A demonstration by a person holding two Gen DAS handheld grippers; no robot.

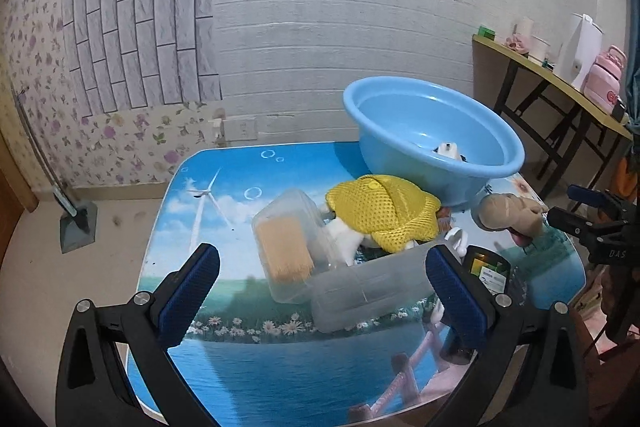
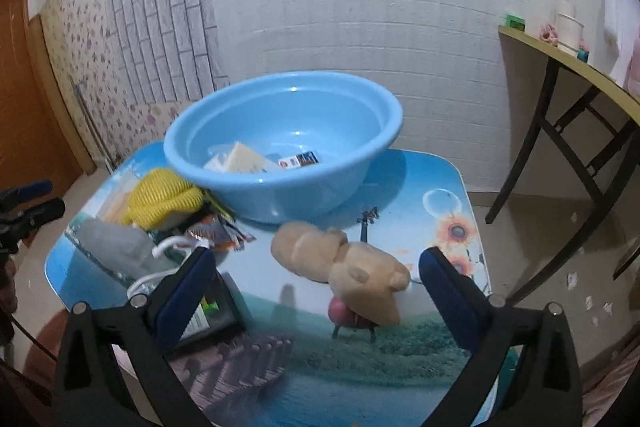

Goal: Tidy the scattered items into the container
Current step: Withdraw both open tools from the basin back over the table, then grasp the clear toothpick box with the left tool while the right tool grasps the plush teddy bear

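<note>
Much of the pile at the middle of the table (image 1: pixel 240 367) is hard to read: a white object under the yellow mesh cloth (image 1: pixel 384 213) shows only in scraps, a crumpled orange wrapper (image 2: pixel 216 233) is half buried at the cloth's 5 o'clock edge, and a dark flat pack (image 1: pixel 486 267) is partly covered by the finger of the left gripper (image 1: pixel 322 277). Inside the round, smooth blue plastic basin (image 2: pixel 280 195), standing at 12 o'clock on the table, lie pale flat packets (image 2: pixel 240 157) and a small printed card (image 2: pixel 300 159); from the left wrist view only a white scrap of them peeks over the rim. The cloth is coarse and netted, bunched into a mound just beside the basin's wall. At the cloth's 8 o'clock sits a clear plastic box (image 1: pixel 288 243) holding something tan and fibrous, and a second frosted box (image 1: pixel 360 291) leans against it. A soft beige plush toy (image 2: pixel 340 267), lumpy and matte, lies on the table at 6 o'clock from the basin, apart from it, with a pink part tucked beneath. The left gripper's blue ribbed pads stand wide apart, gripping nothing. The right gripper (image 2: pixel 318 277) is spread wide as well, the plush lying between its fingers, with no contact visible.
</note>
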